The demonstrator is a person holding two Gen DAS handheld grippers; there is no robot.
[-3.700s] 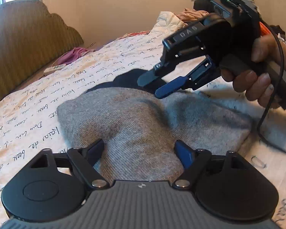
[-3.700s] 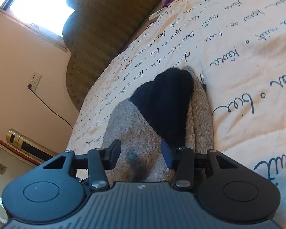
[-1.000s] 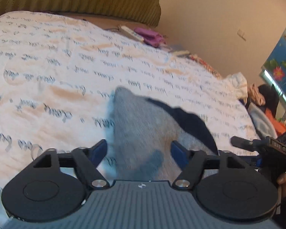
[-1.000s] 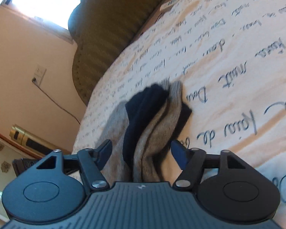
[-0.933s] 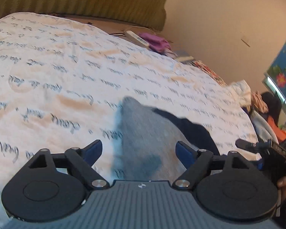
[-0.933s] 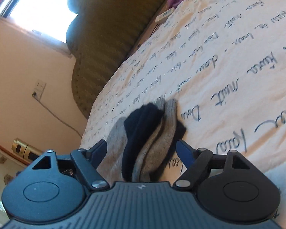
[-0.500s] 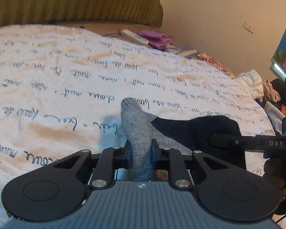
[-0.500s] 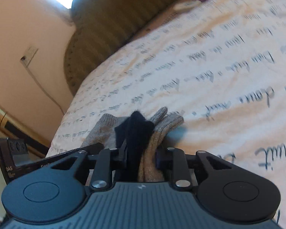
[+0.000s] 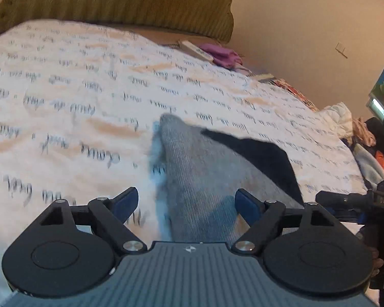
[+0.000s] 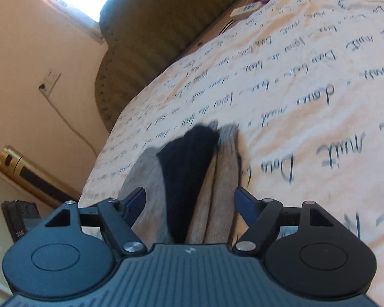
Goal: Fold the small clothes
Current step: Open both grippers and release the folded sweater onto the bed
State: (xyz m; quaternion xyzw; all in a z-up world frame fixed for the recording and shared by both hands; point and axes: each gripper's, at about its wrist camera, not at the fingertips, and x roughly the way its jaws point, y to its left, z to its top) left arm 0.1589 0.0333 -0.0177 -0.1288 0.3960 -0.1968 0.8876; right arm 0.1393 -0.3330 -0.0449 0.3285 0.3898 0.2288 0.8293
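Observation:
A grey sock [image 9: 192, 158] with a black part [image 9: 256, 153] lies folded on the printed bedspread [image 9: 64, 102]. My left gripper [image 9: 187, 199] straddles its near end; its jaws are opening, and the blue pads stand clear of the knit on both sides. In the right wrist view the same bundle shows as grey layers [image 10: 225, 168] beside a black layer [image 10: 189, 158]. My right gripper [image 10: 190, 200] also has its jaws opening around the bundle without pressing it. One finger [image 9: 340, 199] of the right gripper and the hand holding it show at the left view's right edge.
An olive padded headboard [image 9: 115, 0] closes the far end of the bed. A remote control [image 9: 195, 50] and a purple cloth [image 9: 222, 55] lie beside it. Heaped clothes [image 9: 345, 120] sit at the right. The bed edge, a wall socket and cord [image 10: 47, 81] are at the left of the right wrist view.
Half a second ago both grippers were pinched shut on the sock bundle. Now both stand wide apart again and the bundle lies loose between the fingers.

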